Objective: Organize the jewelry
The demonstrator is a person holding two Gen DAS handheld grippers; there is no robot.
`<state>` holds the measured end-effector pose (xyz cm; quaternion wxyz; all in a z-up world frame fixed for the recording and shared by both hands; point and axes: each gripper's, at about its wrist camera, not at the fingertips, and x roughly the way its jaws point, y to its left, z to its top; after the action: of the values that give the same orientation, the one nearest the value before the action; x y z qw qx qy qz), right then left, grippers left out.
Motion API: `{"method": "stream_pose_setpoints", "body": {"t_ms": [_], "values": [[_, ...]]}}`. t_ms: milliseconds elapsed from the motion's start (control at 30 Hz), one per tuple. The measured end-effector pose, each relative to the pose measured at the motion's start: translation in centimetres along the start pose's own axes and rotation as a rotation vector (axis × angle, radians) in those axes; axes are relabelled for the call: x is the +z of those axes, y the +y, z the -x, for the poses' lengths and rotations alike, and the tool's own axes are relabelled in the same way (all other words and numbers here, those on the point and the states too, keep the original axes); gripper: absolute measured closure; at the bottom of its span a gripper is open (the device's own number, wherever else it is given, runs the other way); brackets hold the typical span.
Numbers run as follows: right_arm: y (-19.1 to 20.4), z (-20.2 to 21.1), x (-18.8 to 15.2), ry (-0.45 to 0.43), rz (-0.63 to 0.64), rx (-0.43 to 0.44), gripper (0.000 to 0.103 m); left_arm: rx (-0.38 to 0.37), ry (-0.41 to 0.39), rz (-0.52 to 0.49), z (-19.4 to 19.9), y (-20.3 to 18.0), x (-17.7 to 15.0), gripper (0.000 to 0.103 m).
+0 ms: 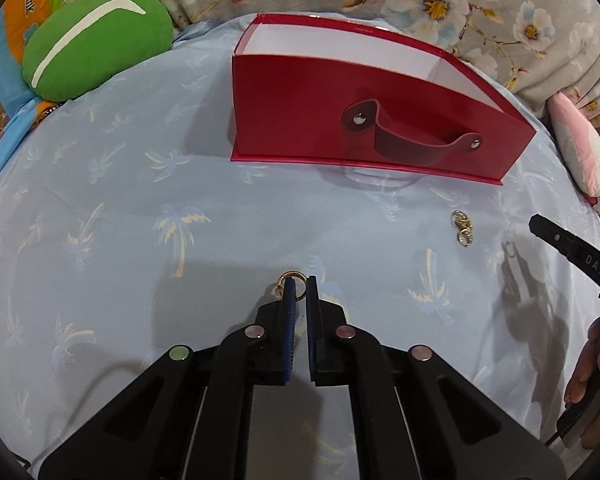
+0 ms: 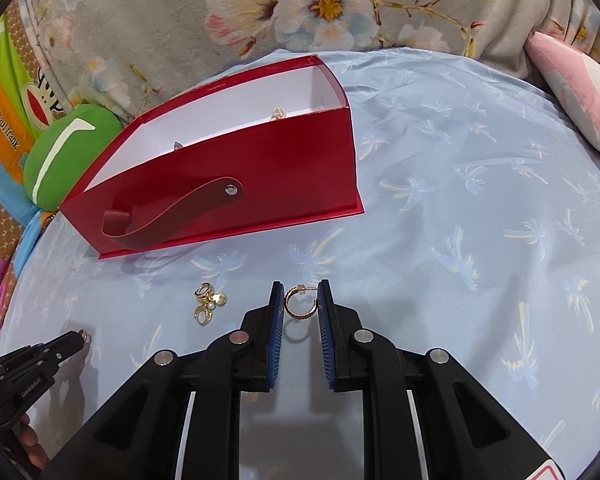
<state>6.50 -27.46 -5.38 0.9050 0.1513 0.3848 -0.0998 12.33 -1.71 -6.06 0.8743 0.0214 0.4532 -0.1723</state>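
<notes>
Both tools carry hoops over the bed: the right tool (image 2: 300, 300) pinches a gold hoop (image 2: 298, 306), the left tool (image 1: 300, 292) is nearly shut on another (image 1: 287, 280); next, over the red box (image 2: 236, 168) and release.

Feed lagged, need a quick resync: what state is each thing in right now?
Left gripper: shut; a gold ring at its tip.
Right gripper: shut on hoop earring.
Red box: open-topped, jewelry inside.
Loose earrings: lying on the sheet.
</notes>
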Motion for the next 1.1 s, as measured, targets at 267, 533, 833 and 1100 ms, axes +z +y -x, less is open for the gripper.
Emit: {"method": "stream_pose_setpoints", "body": {"t_ms": [267, 533, 833, 1100], "values": [[0.7, 2.9, -0.1, -0.052, 0.023, 0.018, 0.088, -0.042, -0.067, 0.014, 3.8, 0.5, 1.0, 0.099], [2.0, 6.9, 3.7, -0.161, 0.070, 0.055, 0.088, -0.017, -0.194, 0.046, 7.9, 2.2, 5.7, 0.099], [4.3, 6.3, 11.8, -0.246, 0.106, 0.111, 0.088, -0.001, -0.333, -0.017, 9.5, 0.6, 13.7, 0.099], [6.8, -0.6, 19.0, -0.189, 0.137, 0.116, 0.087, -0.026, -0.308, -0.054, 3.7, -3.4, 21.4, 0.099]]}}
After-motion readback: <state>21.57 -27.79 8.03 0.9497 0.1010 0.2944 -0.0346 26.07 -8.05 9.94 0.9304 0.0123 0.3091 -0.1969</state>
